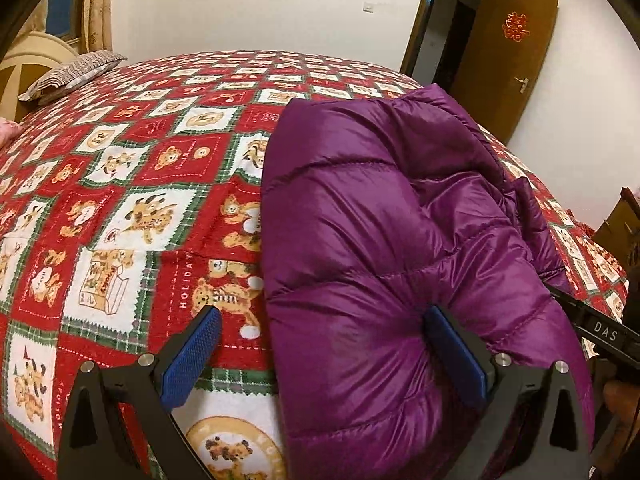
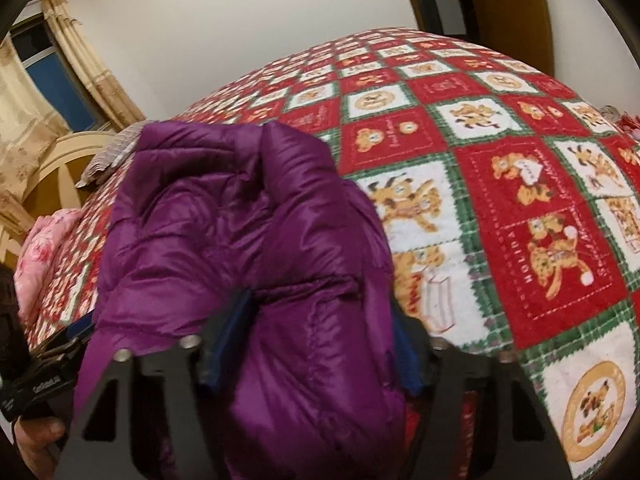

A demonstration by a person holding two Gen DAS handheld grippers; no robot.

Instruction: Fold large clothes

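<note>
A glossy purple quilted down jacket (image 1: 380, 220) lies bunched on a bed covered by a red, white and green teddy-bear patchwork blanket (image 1: 132, 184), seen from the left wrist camera with the left gripper (image 1: 324, 354) poised at its near edge. Its blue-padded jaws stand wide apart: the left pad sits over bare blanket, the right pad presses into a puffed panel of the jacket, and nothing is clamped between them. A striped grey pillow (image 1: 72, 74) rests at the far corner, and a brown wooden door (image 1: 508, 60) stands open beyond. From the right wrist camera, the same jacket (image 2: 240, 216) fills the near foreground, piled up over the blanket (image 2: 520, 200) toward the bed's left side, with a pink floral cloth (image 2: 44, 256) at the edge. The right gripper (image 2: 320, 344) has a thick fold of purple fabric lying between its jaws, which appear partly closed around it; whether they truly pinch it cannot be told from this blurred view. The jacket looks light, soft and springy, its slick shell likely to slide from a shallow grip, so a stitched seam or hem edge seems the surest place to take hold.
</note>
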